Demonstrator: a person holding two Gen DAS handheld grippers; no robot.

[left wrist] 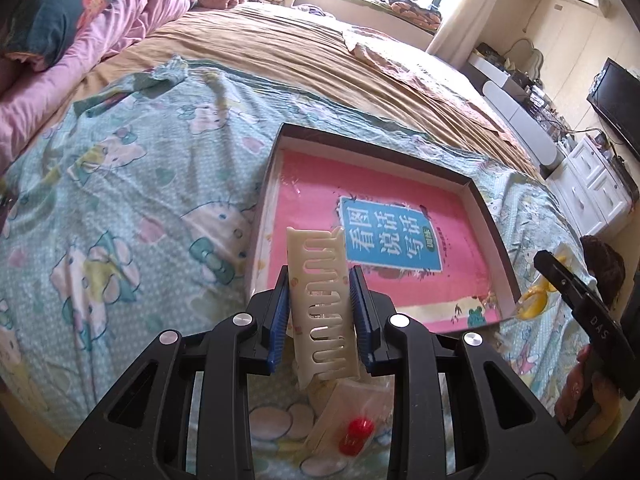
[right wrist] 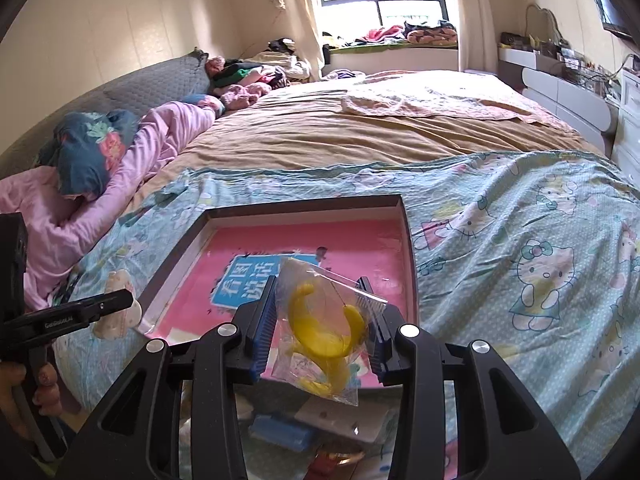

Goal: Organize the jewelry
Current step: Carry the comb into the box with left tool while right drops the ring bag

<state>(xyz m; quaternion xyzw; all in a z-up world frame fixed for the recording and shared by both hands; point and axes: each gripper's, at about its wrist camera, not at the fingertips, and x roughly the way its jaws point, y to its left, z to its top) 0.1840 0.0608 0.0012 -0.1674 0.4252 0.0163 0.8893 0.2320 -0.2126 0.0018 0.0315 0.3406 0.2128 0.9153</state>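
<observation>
One comb (left wrist: pixel 320 304) and one bagged yellow clip (right wrist: pixel 324 320) (each claw-held) above one tray (left wrist: pixel 476 192)

comb (left wrist: pixel 320 304): cream, wide-toothed, upright, pinched between blue pads above the bedspread
bag (right wrist: pixel 324 324): clear, yellow curved piece inside, gripped, hanging over tray's near edge
tray (right wrist: pixel 410 240): dark-rimmed, pink-lined

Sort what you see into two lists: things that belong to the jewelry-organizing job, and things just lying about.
Job: cream hair comb in left gripper; bagged yellow bangle in right gripper; tray.

Lying about: pink quilt, clothes pile, television.
</observation>
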